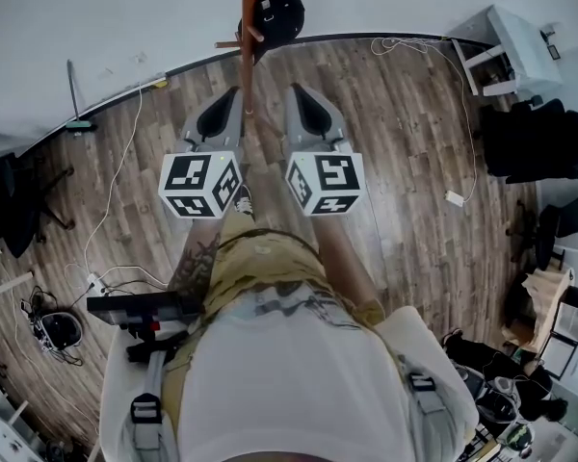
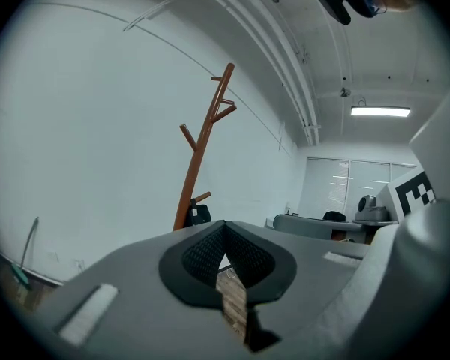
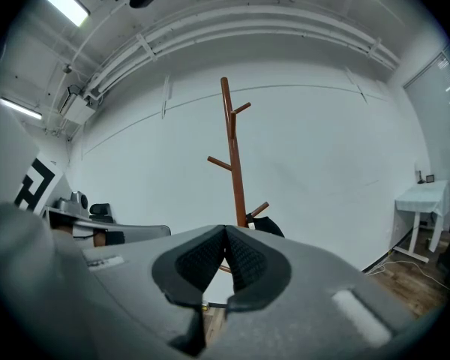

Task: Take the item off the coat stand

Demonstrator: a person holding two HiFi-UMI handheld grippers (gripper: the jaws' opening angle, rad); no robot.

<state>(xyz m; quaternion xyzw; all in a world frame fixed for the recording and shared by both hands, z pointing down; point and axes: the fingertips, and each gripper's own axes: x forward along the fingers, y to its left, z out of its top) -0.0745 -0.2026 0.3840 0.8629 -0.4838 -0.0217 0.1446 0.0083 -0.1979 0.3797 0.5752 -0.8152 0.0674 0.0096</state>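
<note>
**A:** Status of the removal?

**B:** Not started. The left gripper has its jaws closed tip to tip with nothing between them. Ahead, the coat stand carries the black item on a low peg, well apart from both tools. The right gripper is likewise closed and empty. Approach, opening, grasp and lift-off are all outstanding.

**A:** Floor and room?

**B:** Wood-plank floor, a white cable trailing at left, a white wall behind the stand, and a white desk and dark chairs at right.
</note>
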